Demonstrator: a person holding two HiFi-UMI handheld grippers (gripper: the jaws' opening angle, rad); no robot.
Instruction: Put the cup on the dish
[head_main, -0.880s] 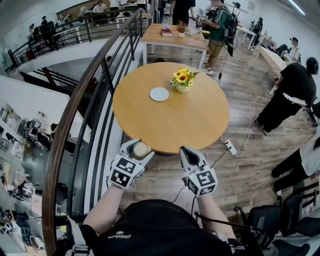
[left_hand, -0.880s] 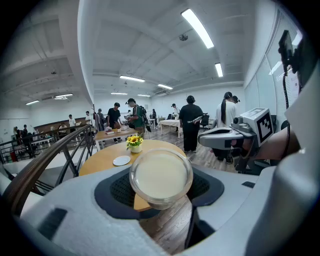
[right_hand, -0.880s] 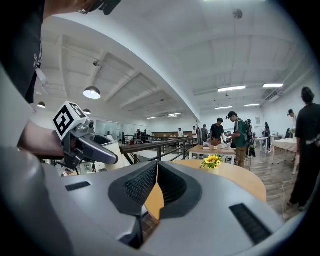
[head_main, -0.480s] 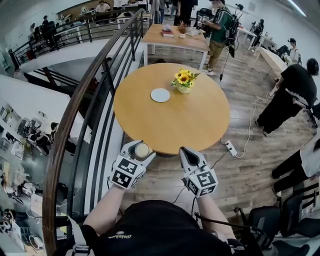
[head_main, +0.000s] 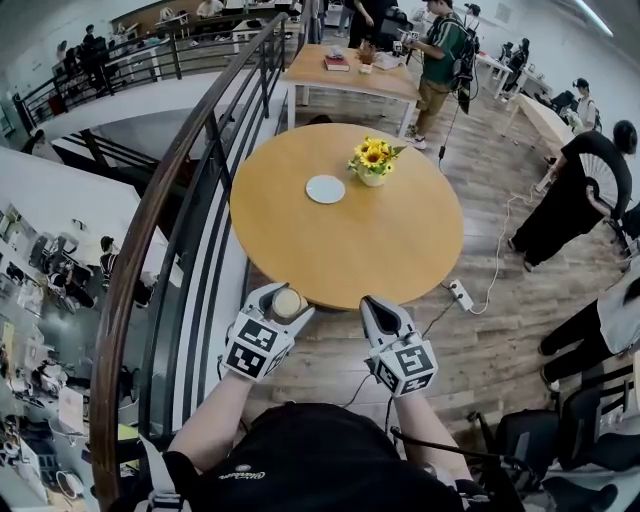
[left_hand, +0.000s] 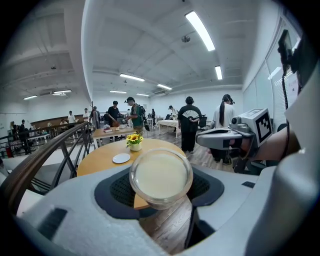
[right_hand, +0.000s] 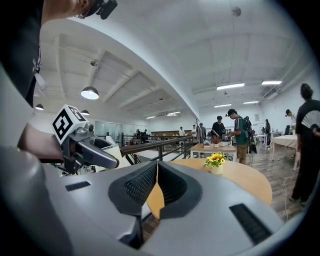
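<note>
A clear glass cup (left_hand: 161, 177) with a pale cream bottom sits between the dark pads of my left gripper (head_main: 284, 303), which is shut on it; the same cup (head_main: 286, 303) shows from above just off the near edge of the round wooden table (head_main: 400, 240). The small white dish (head_main: 325, 189) lies on the far part of the table, also seen as the dish (left_hand: 121, 158) in the left gripper view. My right gripper (head_main: 378, 312) hangs beside the left one, its jaws shut with nothing between them (right_hand: 156, 192).
A pot of sunflowers (head_main: 372, 160) stands just right of the dish. A curved metal railing (head_main: 190, 190) runs along the table's left side. A power strip and cable (head_main: 462, 294) lie on the wood floor at right. Several people stand around the room.
The table and dish have shifted slightly lower and rightward in the head view. Both grippers keep their places, the cup still held.
</note>
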